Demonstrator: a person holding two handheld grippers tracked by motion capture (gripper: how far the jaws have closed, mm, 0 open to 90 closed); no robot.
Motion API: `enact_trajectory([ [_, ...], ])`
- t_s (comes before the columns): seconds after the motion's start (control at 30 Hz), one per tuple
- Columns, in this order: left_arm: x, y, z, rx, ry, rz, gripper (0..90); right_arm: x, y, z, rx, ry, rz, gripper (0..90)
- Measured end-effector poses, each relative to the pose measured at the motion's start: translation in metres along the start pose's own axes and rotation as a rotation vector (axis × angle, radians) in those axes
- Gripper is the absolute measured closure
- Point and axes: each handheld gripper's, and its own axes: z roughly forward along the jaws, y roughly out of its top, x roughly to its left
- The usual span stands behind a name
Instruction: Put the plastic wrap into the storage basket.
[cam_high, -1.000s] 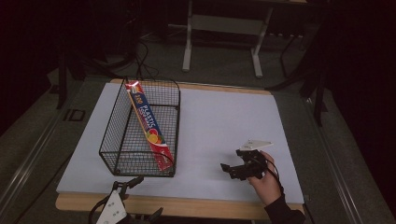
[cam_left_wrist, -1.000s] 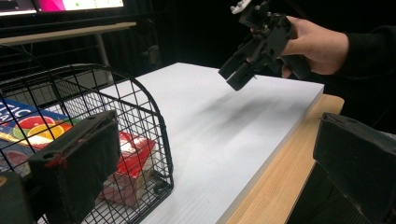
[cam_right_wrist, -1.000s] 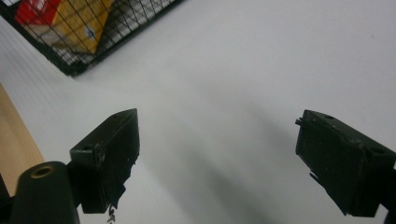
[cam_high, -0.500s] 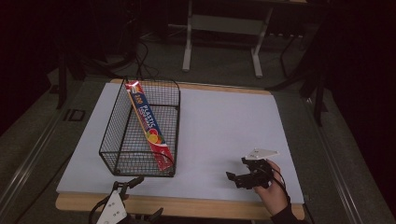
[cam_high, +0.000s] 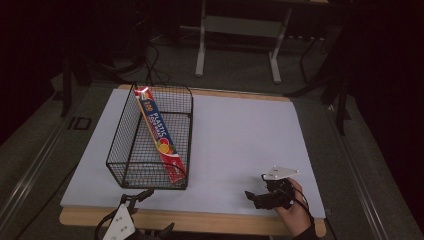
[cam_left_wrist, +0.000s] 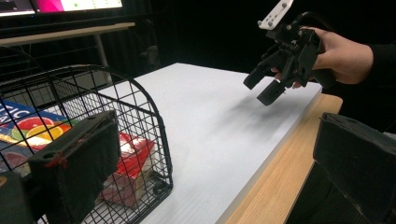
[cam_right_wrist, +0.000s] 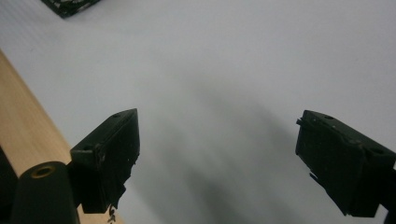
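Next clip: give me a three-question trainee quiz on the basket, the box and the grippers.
1. True or false: the box of plastic wrap lies flat on the white board outside the wire basket.
2. What does the right gripper hold? A) the box B) nothing C) the basket
3. Which gripper is nearer the basket?

Key:
1. False: it leans inside the basket.
2. B: its jaws stand apart over bare board.
3. The left gripper, at the basket's near end.
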Motion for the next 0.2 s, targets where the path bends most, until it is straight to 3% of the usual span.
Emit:
enact_trajectory([
  [0.2, -0.0001, -0.0001, 0.0005, 0.005, -0.004, 0.002, 1.4, -0.0014, -0.0034, 0.0006, -0.006, -0.032, -0.019, 13.8],
])
